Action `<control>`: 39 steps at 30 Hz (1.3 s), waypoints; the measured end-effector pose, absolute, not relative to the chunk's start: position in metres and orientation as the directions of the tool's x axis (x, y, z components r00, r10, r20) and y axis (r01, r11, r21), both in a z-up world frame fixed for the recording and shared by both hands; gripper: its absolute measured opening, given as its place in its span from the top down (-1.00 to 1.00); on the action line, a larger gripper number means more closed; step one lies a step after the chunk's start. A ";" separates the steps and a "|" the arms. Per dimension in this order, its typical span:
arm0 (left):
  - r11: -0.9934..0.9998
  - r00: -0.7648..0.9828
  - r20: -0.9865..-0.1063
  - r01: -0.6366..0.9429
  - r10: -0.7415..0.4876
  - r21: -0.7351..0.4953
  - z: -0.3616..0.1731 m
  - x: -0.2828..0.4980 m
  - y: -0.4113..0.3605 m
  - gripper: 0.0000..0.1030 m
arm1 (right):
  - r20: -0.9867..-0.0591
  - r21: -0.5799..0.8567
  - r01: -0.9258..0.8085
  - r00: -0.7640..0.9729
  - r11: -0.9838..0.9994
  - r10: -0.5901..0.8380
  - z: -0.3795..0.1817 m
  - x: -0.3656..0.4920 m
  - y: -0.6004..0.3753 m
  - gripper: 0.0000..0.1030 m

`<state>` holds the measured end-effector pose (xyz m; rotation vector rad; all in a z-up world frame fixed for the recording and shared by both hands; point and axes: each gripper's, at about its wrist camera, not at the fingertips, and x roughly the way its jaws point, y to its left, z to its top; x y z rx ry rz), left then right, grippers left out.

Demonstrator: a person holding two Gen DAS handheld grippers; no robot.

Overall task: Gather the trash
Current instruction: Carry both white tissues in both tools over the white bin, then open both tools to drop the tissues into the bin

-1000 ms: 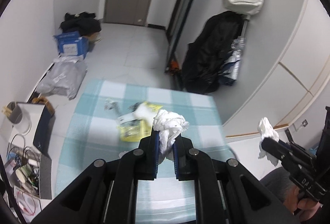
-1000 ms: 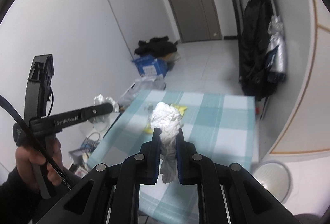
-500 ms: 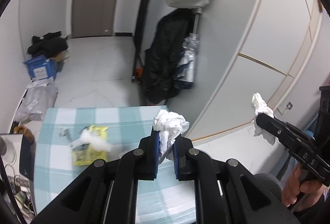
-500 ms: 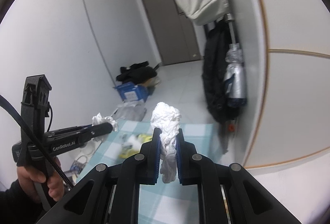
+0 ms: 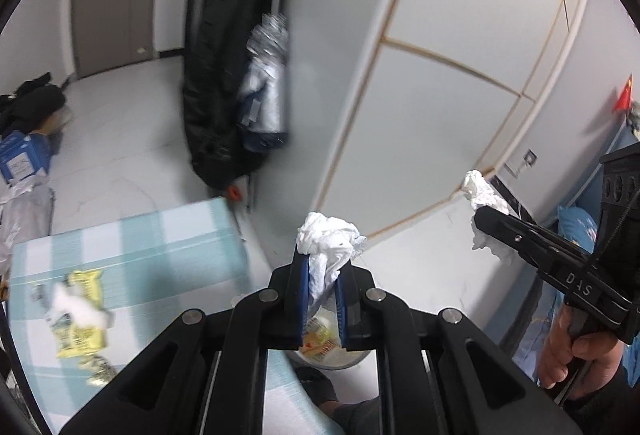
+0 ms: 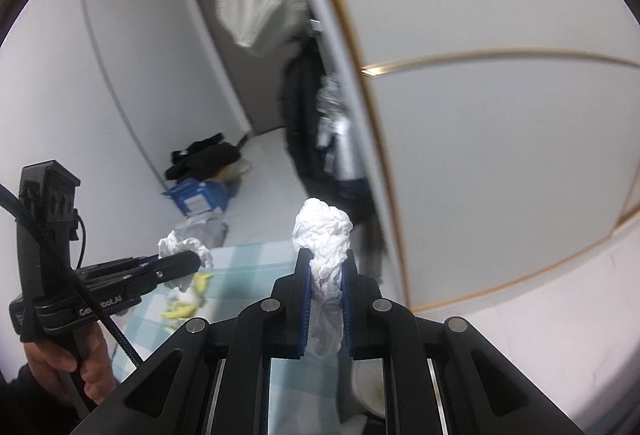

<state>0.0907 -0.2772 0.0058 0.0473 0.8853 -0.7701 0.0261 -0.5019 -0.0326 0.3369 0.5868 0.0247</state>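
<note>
My left gripper (image 5: 323,263) is shut on a crumpled white tissue (image 5: 329,238) that bulges above its blue pads. Below its fingers a white bin (image 5: 326,349) with wrappers inside stands on the floor. My right gripper (image 6: 326,263) is shut on a second white tissue wad (image 6: 323,231). Each wrist view also shows the other gripper from the side, the right gripper (image 5: 486,215) and the left gripper (image 6: 188,259), each held in a hand. On the blue-checked table (image 5: 132,235) lie a yellow wrapper (image 5: 82,315) and a white scrap (image 5: 76,309).
White cabinet doors (image 5: 440,107) with gold trim fill the right. A black coat (image 5: 224,87) and a folded umbrella hang by the door. A blue box (image 5: 24,155), dark clothes and a grey bag lie on the white floor at left.
Both grippers have swung to the right, away from the table and toward the cabinet, each still holding its tissue. The bin has come into view under the left gripper.
</note>
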 end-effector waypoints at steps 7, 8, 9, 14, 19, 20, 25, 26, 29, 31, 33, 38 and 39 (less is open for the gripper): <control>0.703 0.301 -0.779 0.671 -0.550 -0.237 -0.035 0.094 -0.328 0.85 | -0.619 0.361 0.169 0.779 0.917 0.100 -0.081 0.032 -0.547 0.76; 0.696 0.281 -0.790 0.677 -0.544 -0.239 -0.044 0.095 -0.335 0.85 | -0.629 0.368 0.179 0.771 0.912 0.102 -0.088 0.033 -0.552 0.76; 0.692 0.265 -0.799 0.680 -0.540 -0.243 -0.049 0.096 -0.340 0.85 | -0.640 0.377 0.190 0.761 0.906 0.107 -0.097 0.035 -0.557 0.76; 0.678 0.163 -0.848 0.683 -0.504 -0.272 -0.087 0.102 -0.364 0.85 | -0.703 0.407 0.242 0.699 0.881 0.133 -0.141 0.047 -0.577 0.76; 0.656 0.030 -0.879 0.678 -0.475 -0.331 -0.119 0.112 -0.384 0.85 | -0.756 0.436 0.295 0.632 0.850 0.169 -0.192 0.054 -0.587 0.76; 0.655 0.008 -0.885 0.676 -0.466 -0.338 -0.126 0.113 -0.388 0.85 | -0.763 0.443 0.302 0.621 0.844 0.178 -0.200 0.055 -0.587 0.76; 0.651 -0.072 -0.916 0.681 -0.394 -0.334 -0.153 0.114 -0.409 0.85 | -0.791 0.472 0.335 0.570 0.815 0.224 -0.240 0.064 -0.589 0.76; 0.654 -0.098 -0.918 0.673 -0.384 -0.345 -0.160 0.114 -0.412 0.85 | -0.795 0.474 0.339 0.561 0.813 0.230 -0.246 0.066 -0.589 0.76; 0.670 -0.154 -0.924 0.648 -0.351 -0.363 -0.176 0.117 -0.416 0.85 | -0.786 0.524 0.329 0.544 0.786 0.296 -0.268 0.071 -0.590 0.75; 0.683 -0.185 -0.928 0.633 -0.324 -0.365 -0.186 0.118 -0.420 0.86 | -0.794 0.529 0.328 0.517 0.783 0.320 -0.283 0.073 -0.586 0.75; 0.702 -0.199 -0.936 0.621 -0.289 -0.349 -0.195 0.117 -0.421 0.85 | -0.806 0.525 0.335 0.490 0.782 0.332 -0.296 0.077 -0.585 0.72; 0.730 -0.215 -0.943 0.598 -0.253 -0.332 -0.206 0.118 -0.423 0.85 | -0.822 0.530 0.360 0.440 0.767 0.362 -0.325 0.081 -0.580 0.70; 0.732 -0.221 -0.943 0.594 -0.250 -0.333 -0.207 0.118 -0.424 0.84 | -0.822 0.537 0.368 0.432 0.759 0.372 -0.331 0.081 -0.578 0.70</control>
